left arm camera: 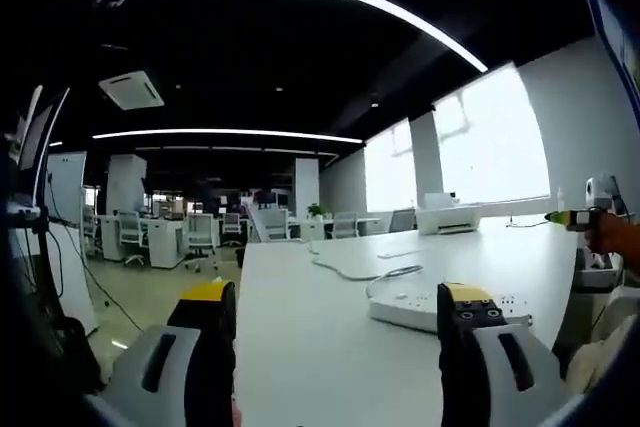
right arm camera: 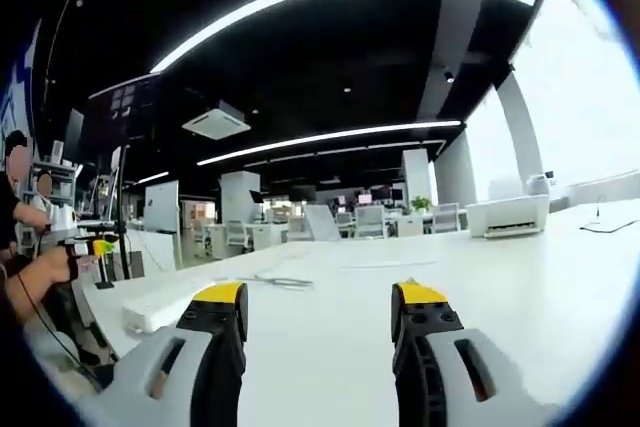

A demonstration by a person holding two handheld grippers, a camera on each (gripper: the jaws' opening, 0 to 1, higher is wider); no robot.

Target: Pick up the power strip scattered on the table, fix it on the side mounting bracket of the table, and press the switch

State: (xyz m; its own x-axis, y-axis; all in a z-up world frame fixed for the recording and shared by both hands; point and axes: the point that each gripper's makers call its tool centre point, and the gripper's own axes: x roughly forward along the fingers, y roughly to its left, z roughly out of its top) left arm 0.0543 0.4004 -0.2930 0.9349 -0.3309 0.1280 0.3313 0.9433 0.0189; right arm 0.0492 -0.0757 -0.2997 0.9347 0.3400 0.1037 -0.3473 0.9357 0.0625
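A white power strip (left arm camera: 408, 308) lies on the white table (left arm camera: 320, 347) with its grey cable (left arm camera: 350, 270) curling away behind it. My left gripper (left arm camera: 340, 309) hovers over the table's near part, open, its right jaw partly covering the strip's right end. In the right gripper view the same strip (right arm camera: 165, 305) rests near the table's left edge, with its cable (right arm camera: 275, 281) trailing to the right. My right gripper (right arm camera: 320, 305) is open with nothing between its jaws, and the strip sits to its left.
A white printer (left arm camera: 447, 217) stands at the far end of the table (right arm camera: 520, 287), also seen as a printer (right arm camera: 508, 215) by the window. A person's hand with a yellow-tipped tool (right arm camera: 72, 252) is at the left; that hand (left arm camera: 606, 232) also appears at the right. Office desks and chairs (left arm camera: 160, 237) stand behind.
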